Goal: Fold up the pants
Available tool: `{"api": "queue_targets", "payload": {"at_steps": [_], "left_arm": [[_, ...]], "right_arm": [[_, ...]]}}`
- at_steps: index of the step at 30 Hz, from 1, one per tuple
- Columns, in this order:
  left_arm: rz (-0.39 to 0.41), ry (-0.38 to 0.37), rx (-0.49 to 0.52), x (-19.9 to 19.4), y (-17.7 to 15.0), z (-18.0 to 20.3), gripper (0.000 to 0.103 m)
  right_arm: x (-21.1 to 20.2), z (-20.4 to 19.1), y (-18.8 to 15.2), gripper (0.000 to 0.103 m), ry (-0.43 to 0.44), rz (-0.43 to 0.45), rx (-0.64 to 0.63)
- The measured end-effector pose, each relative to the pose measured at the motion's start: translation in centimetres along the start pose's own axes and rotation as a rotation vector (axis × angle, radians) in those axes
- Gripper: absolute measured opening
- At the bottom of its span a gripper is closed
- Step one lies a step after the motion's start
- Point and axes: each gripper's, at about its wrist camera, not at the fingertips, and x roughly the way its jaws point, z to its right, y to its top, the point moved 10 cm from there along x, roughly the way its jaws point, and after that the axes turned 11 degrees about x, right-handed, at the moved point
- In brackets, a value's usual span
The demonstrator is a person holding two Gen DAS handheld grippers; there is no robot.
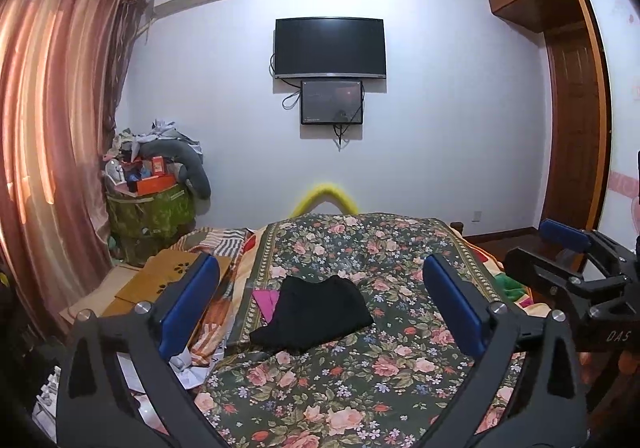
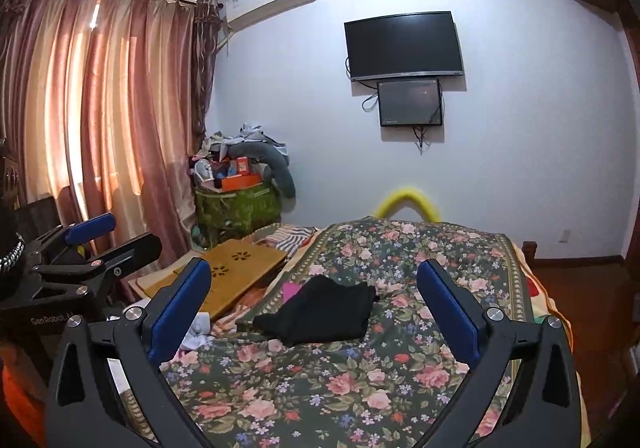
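Both tongs (image 1: pixel 320 300) (image 2: pixel 314 306) agape, empty; black pants (image 1: pixel 316 312) (folded) on floral bedspread (image 1: pixel 360 380).

A bed covered by a dark green quilt printed with pink roses (image 1: pixel 360 376) is seen filling the lower view. A folded bundle of black fabric pants (image 1: pixel 316 314) is laid on the quilt near its middle, with a small magenta cloth (image 1: pixel 264 300) touching its left edge. A tan wooden lap tray with flower-shaped cut-outs (image 2: pixel 236 268) is placed on the bed's left side, beside striped bedding (image 2: pixel 290 240).
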Motion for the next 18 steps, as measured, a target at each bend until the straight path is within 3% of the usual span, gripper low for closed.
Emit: {"api": "queue_targets", "payload": {"at_steps": [18], "left_arm": [[-0.01,-0.02,-0.004,0.78,-0.09,0.19,0.103]], "right_arm": [[-0.36,0.63,0.11,0.102,-0.015,-0.005,0.011]]}}
